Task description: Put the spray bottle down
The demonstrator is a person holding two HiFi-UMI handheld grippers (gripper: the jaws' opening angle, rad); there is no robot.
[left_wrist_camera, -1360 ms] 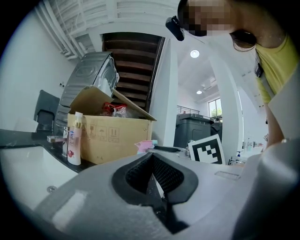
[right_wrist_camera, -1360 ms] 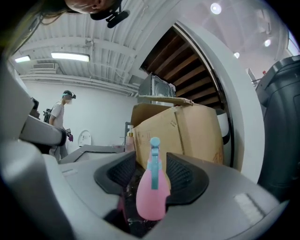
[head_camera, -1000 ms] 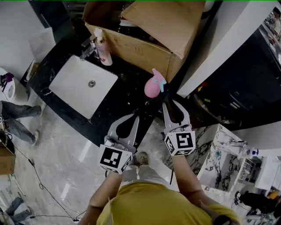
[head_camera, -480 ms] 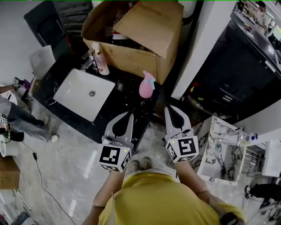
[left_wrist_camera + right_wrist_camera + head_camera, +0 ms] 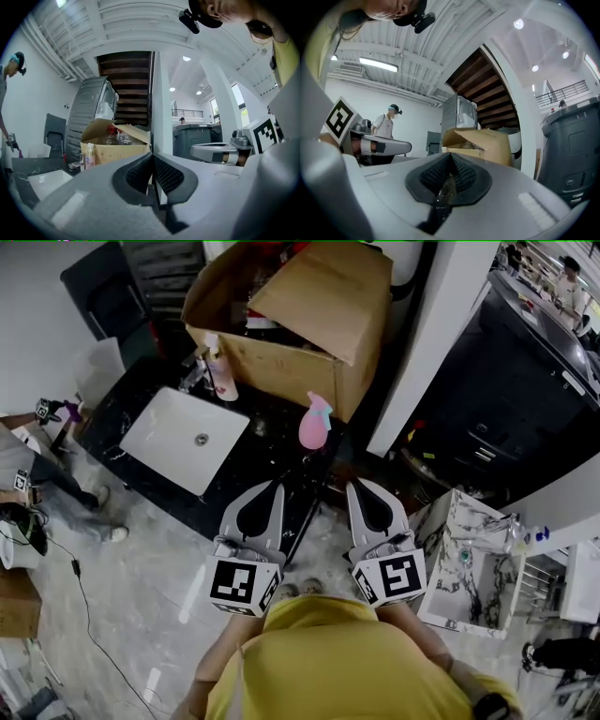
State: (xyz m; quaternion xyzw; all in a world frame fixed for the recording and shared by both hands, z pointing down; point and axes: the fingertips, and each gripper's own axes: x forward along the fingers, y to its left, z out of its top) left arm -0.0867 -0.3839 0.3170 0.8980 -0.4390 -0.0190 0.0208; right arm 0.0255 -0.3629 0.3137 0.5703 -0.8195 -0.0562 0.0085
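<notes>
Spray bottle (image 5: 314, 423), one, upright on black counter (image 5: 261, 457); left gripper (image 5: 277, 487) and right gripper (image 5: 354, 486), two, jaws tight together, empty.

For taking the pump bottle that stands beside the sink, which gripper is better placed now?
Left, probably. The left gripper is on the side of the pump bottle; the right gripper is farther, past the spray bottle. Both jaws are shut and must open.

1 spray bottle (image 5: 315, 423) (pink), 1 cardboard box (image 5: 314, 301), 1 sink (image 5: 178, 442), 1 pump btl (image 5: 223, 379).
</notes>
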